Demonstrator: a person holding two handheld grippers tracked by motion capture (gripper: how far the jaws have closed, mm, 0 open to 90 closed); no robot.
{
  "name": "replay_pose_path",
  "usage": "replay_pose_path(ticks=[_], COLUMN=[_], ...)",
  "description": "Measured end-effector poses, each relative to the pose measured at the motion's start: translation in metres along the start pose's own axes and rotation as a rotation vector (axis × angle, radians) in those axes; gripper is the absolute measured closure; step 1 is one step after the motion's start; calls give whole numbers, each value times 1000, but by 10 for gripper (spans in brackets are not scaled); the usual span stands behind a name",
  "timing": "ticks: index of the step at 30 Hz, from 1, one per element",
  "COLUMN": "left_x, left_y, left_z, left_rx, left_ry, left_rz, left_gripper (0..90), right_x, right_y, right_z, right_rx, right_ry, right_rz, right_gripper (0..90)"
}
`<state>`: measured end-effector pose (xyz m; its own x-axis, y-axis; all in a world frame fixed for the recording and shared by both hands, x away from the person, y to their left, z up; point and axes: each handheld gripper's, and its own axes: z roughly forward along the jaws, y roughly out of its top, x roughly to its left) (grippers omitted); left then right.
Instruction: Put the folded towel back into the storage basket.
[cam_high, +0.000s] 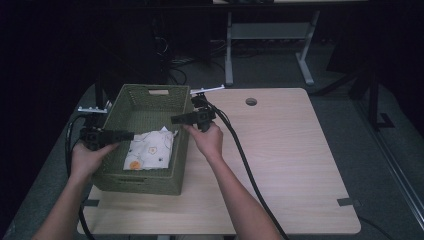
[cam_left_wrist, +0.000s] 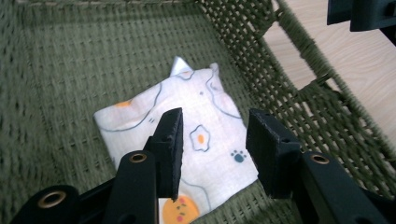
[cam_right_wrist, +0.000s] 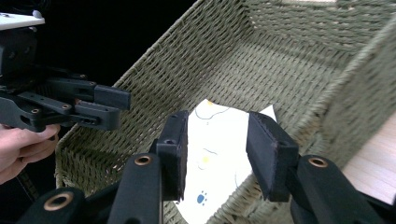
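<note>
- Forearms enter from the near edge of the high view, one on each side of the basket (cam_high: 150, 186), so both tools can work over it at once.
- Left gripper (cam_high: 131, 135) hangs over the basket's left rim, pointed inward across the cloth (cam_high: 149, 150); jaws parted, nothing between them, pads clear of the fabric in the left gripper view (cam_left_wrist: 214, 140).
- Right gripper (cam_high: 172, 119) sits above the right rim, aimed back toward the left one; jaws likewise apart and empty (cam_right_wrist: 215, 154).
- Cloth lies folded flat on the basket floor, toward the near right corner, one edge close to the right wall (cam_left_wrist: 196, 130); white with egg and paw prints, so easy to tell from the green weave.
- Folded shape and spot inside suggest the cloth is set down for storage, with both grippers let go above it.
- Whether a far corner of the cloth stands up slightly or is merely a lighter underside is hard to tell at that angle.
- Basket stands on the left part of the table (cam_high: 280, 165), near both hands, keeping the reach short.
</note>
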<state>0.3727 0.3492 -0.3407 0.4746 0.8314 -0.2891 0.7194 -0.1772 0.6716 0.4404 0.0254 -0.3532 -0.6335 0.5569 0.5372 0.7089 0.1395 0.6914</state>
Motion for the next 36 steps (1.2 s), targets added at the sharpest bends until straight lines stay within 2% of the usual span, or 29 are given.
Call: replay_pose_path(ticks=[11, 12, 29, 36], left_x=[-16, -18, -47, -55], left_y=[10, 10, 18, 19], left_z=[3, 3, 5, 9], left_rx=[-16, -16, -34, -41], left_ry=[-21, -24, -64, -86], left_rz=[27, 29, 68, 69], left_gripper=[537, 526, 479, 466], right_x=[-11, -14, -34, -42], right_y=[1, 0, -11, -17], right_z=[-32, -39, -77, -92], right_rx=[-34, -42, -83, -95], right_ry=[-4, -8, -22, -26], right_rz=[15, 16, 49, 63], right_gripper=[518, 502, 431, 409])
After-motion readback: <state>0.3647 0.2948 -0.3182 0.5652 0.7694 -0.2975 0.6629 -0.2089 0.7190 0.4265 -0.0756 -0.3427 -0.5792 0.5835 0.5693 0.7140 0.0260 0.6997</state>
